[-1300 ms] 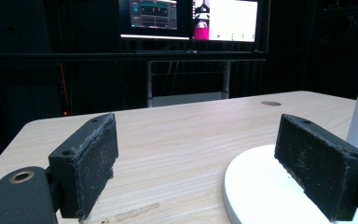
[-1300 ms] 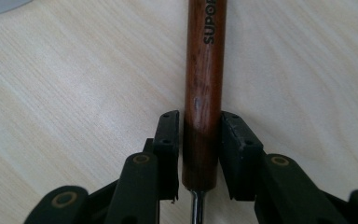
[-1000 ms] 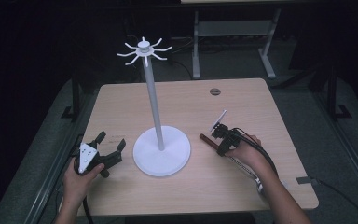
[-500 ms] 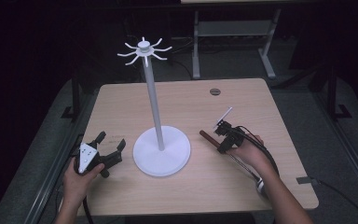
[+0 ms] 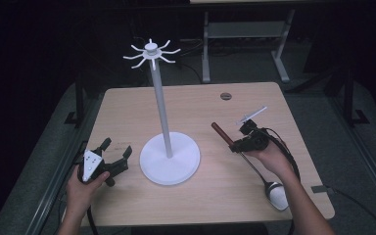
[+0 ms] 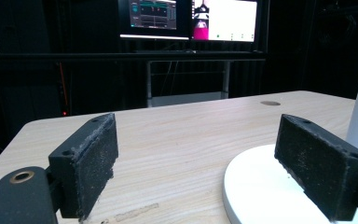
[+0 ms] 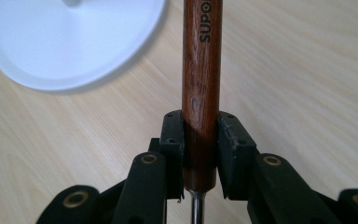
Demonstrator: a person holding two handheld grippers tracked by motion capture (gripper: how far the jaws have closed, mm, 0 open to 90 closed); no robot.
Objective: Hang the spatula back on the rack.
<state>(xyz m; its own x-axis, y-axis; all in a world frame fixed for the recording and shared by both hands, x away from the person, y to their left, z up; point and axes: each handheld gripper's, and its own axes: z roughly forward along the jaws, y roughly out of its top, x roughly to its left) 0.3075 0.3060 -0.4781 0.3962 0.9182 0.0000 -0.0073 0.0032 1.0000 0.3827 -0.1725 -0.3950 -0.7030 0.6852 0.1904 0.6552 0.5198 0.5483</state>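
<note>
We record one ladle (image 5: 254, 166) with a wooden handle (image 7: 200, 88) lettered "SUPO" — the rest cut off. It lies near the desk's (image 5: 254, 98) right edge, handle toward the white stand (image 5: 169, 156), bowl toward the near right corner. The right gripper (image 7: 200, 154) is clamped on the handle; the left gripper (image 6: 196, 168) rests wide open, empty, near the left edge.

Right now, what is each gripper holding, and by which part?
The right gripper is shut on the spoon, clamping its wooden handle near where the metal stem begins. The left gripper is open, holding nothing.
</note>
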